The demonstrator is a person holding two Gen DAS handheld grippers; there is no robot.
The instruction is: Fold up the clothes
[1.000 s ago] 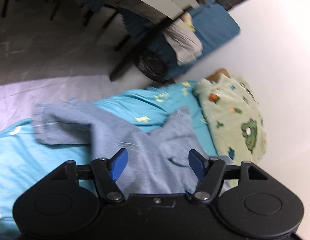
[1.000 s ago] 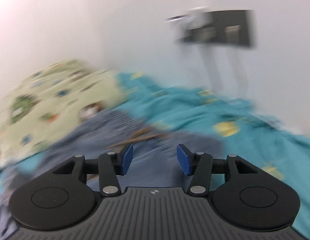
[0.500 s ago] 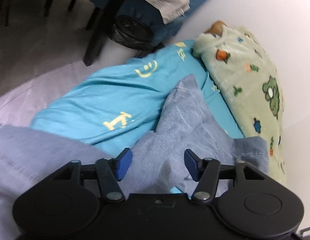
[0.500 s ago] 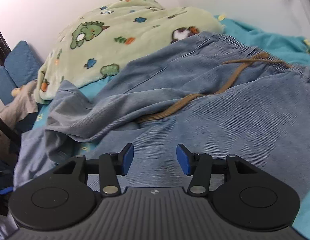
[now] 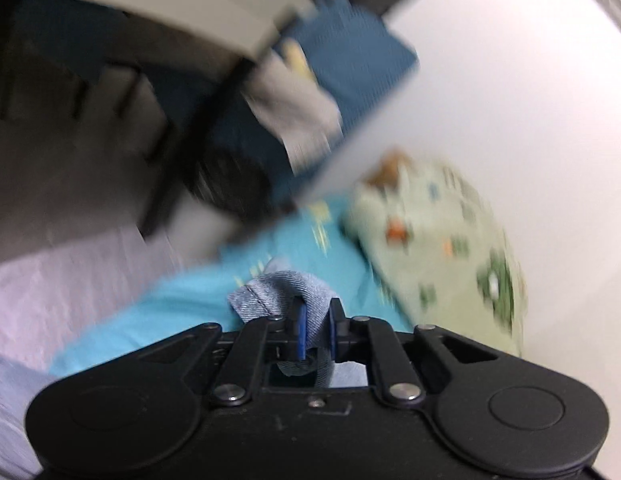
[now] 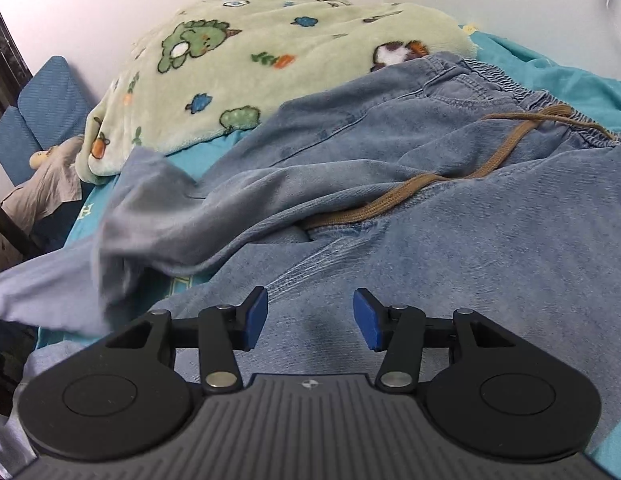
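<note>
Left gripper (image 5: 314,328) clamps a jeans (image 6: 450,208) hem; right gripper (image 6: 309,322), jaws apart, hovers over them, blanket (image 6: 278,60) at 11 o'clock. Folding barely begun.

Both the left gripper (image 5: 314,330) and right gripper (image 6: 309,320) are matte black, with blue-padded fingers (image 6: 254,317) and silver pivot screws.

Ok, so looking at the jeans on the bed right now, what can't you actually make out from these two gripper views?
- Left wrist view: motion blur smears the green blanket and the furniture; the left gripper body hides the jeans below the pinched fold.
- Right wrist view: the right gripper body covers the near denim; the leg ends run off the left edge.
- The drawstring disappears under a fold.
</note>
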